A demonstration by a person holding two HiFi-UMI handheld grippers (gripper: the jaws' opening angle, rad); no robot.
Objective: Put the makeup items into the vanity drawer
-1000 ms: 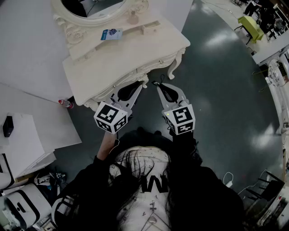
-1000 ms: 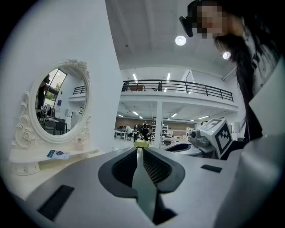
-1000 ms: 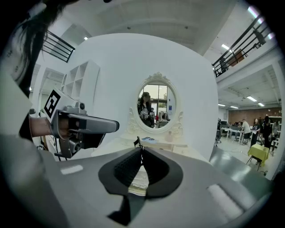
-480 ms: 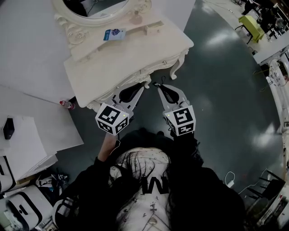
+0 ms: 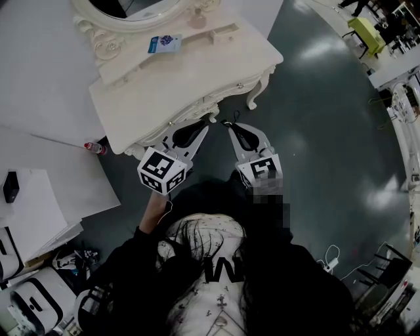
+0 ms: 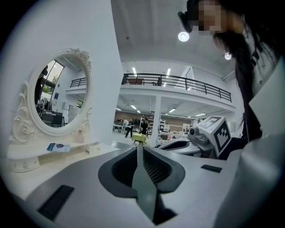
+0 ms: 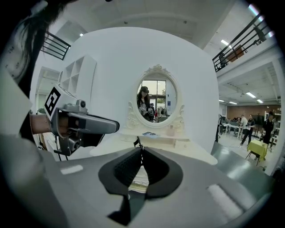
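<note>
Cream-white painted wood fills what lies ahead of me: the vanity (image 5: pixel 190 72) with its oval mirror (image 5: pixel 131 10). I hold both tools low at its front edge. My left gripper (image 5: pixel 202 126) has its jaws pressed together, nothing between them. My right gripper (image 5: pixel 231 123) is the same, tips meeting and empty. The two sit just beside each other, tips angled toward one another.

The makeup items are all beyond my tips, across the bare tabletop on the raised shelf under the mirror. There is a blue-and-white packet (image 5: pixel 163 43), a small bottle (image 5: pixel 197 21) to its right and a little box (image 5: pixel 223 31) further right. I can't tell what any of them contains. The packet lies flat, with its long side running along the shelf, so crosswise to my reach.

In the right gripper view the mirror stands nearly straight over the closed jaws, with the packet just right of that line. That tool is the one aimed at the shelf. In the left gripper view the vanity sits off to the left, so that tool points past it toward the open hall.

The drawer (image 5: pixel 203 104) runs under the tabletop edge, right in front of my tips, and looks closed. I judge the drawer comes first, and the left gripper is nearer its front. Either tool would have to spread its jaws before taking a knob or an item.
</note>
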